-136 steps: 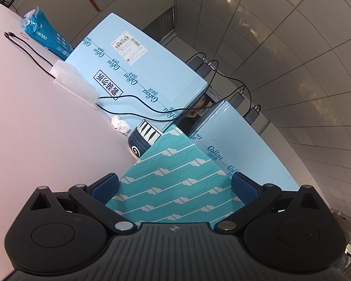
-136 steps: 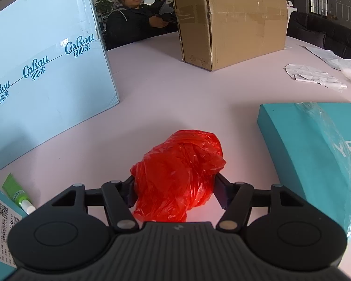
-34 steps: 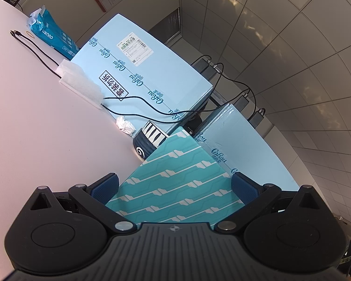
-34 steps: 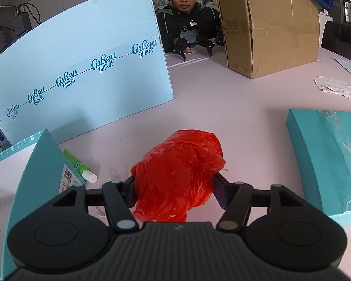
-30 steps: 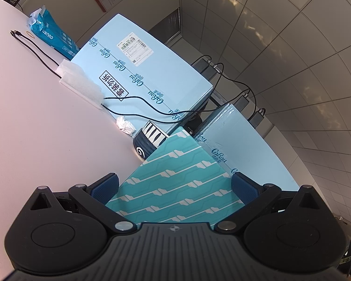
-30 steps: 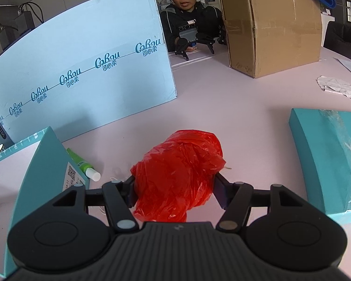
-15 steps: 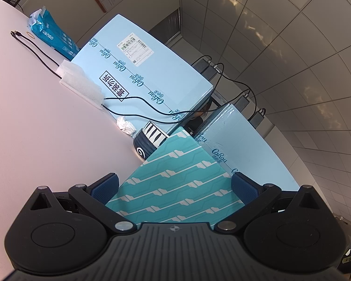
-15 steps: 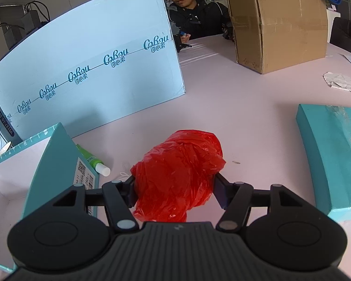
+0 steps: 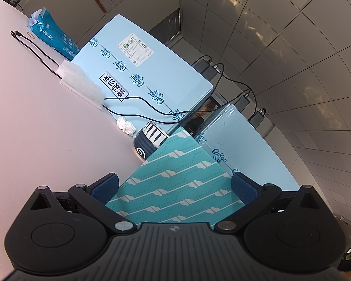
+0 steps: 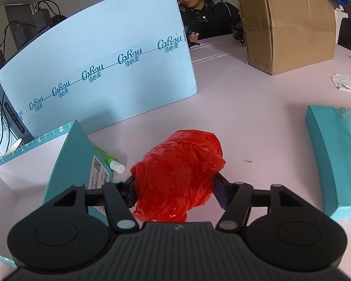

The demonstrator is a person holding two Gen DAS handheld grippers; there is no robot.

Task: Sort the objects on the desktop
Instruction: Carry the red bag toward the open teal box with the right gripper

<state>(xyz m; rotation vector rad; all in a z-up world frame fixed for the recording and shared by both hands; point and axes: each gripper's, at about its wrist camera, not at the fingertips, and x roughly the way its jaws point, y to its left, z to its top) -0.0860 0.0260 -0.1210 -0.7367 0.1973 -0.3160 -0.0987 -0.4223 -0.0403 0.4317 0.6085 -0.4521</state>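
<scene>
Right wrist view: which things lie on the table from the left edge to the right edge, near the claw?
Open teal box → green tube with a white cap → red plastic bag, held in the right claw → teal box lid under clear film.
</scene>
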